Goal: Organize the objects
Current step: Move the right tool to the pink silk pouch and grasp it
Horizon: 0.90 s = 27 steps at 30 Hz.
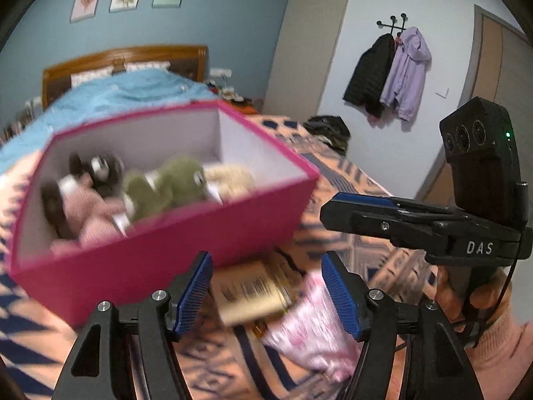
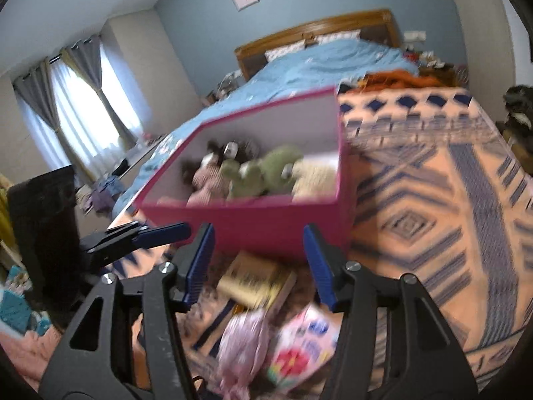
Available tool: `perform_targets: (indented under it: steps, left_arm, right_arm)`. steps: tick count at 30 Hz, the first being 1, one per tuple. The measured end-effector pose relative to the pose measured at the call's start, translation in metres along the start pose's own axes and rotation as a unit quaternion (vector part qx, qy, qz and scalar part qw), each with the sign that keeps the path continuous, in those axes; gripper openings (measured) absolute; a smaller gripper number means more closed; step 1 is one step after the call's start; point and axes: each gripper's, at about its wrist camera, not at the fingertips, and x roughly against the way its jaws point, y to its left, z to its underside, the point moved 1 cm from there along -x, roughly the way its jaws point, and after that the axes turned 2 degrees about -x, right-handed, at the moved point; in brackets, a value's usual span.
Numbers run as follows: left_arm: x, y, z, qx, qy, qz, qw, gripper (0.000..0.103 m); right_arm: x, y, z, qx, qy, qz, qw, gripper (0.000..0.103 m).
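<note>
A pink box (image 1: 160,260) (image 2: 266,223) stands open-topped on the patterned blanket. It holds a green plush (image 1: 166,186) (image 2: 263,173), a pink plush (image 1: 90,210), a dark plush (image 1: 103,166) and a cream one (image 1: 230,176). In front of the box lie a tan book (image 1: 250,293) (image 2: 253,280), a pink patterned bag (image 1: 309,330) (image 2: 243,343) and a colourful booklet (image 2: 299,346). My left gripper (image 1: 266,260) (image 2: 160,233) is open just short of the box's near wall, above the book. My right gripper (image 2: 258,230) (image 1: 353,210) is open beside it, with nothing between its pads.
The orange and navy blanket (image 2: 433,200) covers the near end of the bed; a blue duvet (image 1: 126,90) and wooden headboard (image 1: 133,56) lie beyond. Jackets (image 1: 393,73) hang on the right wall, dark clothes (image 1: 329,130) sit at the bed's edge, and a curtained window (image 2: 76,110) is left.
</note>
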Motion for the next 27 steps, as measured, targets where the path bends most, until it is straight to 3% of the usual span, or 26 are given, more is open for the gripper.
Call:
perform_targets:
  steps: [12, 27]
  left_arm:
    - [-0.007, -0.012, 0.046, 0.019, 0.043, 0.018, 0.9987, 0.069]
    - [-0.009, -0.013, 0.07, 0.022, 0.074, 0.02, 0.9968, 0.069]
  right_arm:
    - [-0.004, 0.002, 0.06, 0.003, 0.063, 0.001, 0.998, 0.057]
    - [-0.022, 0.012, 0.074, 0.017, 0.094, 0.003, 0.995, 0.057]
